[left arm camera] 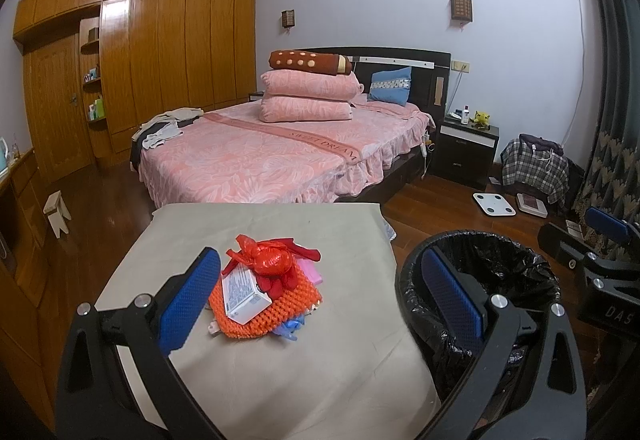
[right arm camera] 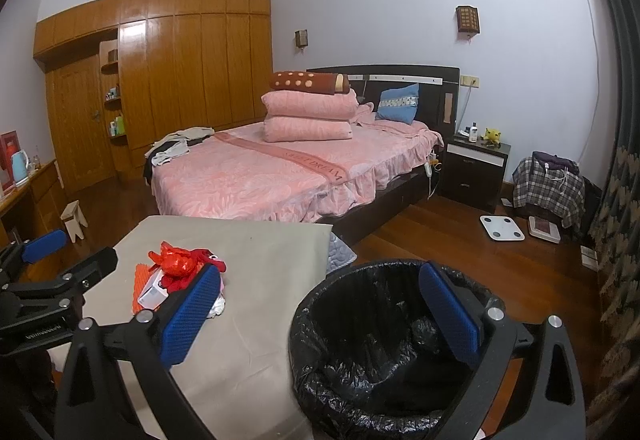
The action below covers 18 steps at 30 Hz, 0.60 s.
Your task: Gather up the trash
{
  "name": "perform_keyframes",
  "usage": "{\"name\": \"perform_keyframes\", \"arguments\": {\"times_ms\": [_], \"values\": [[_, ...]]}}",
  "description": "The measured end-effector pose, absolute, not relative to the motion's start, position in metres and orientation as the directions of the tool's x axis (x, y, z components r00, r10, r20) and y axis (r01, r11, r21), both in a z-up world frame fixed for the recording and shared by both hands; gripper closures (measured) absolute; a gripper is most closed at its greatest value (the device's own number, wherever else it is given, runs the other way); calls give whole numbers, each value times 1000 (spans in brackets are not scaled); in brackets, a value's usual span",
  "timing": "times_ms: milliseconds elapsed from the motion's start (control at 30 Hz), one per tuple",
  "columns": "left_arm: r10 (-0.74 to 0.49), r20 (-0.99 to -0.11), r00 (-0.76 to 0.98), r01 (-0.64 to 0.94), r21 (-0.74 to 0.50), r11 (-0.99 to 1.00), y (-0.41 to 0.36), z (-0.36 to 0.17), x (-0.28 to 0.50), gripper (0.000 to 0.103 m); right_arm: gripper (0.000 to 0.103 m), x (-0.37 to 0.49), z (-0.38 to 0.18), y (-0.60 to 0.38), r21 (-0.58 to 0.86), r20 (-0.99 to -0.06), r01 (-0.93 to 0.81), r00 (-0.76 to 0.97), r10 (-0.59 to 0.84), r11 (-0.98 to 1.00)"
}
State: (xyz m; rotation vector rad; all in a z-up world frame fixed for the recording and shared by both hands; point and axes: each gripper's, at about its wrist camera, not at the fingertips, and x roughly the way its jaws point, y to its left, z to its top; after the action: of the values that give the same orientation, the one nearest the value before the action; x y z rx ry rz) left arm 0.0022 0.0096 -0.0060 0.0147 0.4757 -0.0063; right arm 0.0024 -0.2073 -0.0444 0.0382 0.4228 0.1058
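My left claw (left arm camera: 320,304): wide open, empty, above the surface (left arm camera: 304,372).
My right claw (right arm camera: 320,312): wide open, empty.
Trash pile (left arm camera: 266,286): middle of surface.
Bin (right arm camera: 384,356): right of surface, black-lined.

The pink bedspread (left arm camera: 256,156) carries "SWEET DREAM" along its darker stripe, readable from both cameras. The right gripper (left arm camera: 612,280), seen from the left camera, shows the letters "DAS" on its black body. The white box (left arm camera: 244,294) has print too small to read.
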Motion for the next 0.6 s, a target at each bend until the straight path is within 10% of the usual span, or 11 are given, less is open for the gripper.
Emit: {"name": "perform_keyframes", "arguments": {"times_ms": [600], "values": [[1, -464, 886, 2, 6, 1000, 12, -25, 5, 5, 6, 2, -46, -207, 59, -410, -97, 905, 113, 994]]}}
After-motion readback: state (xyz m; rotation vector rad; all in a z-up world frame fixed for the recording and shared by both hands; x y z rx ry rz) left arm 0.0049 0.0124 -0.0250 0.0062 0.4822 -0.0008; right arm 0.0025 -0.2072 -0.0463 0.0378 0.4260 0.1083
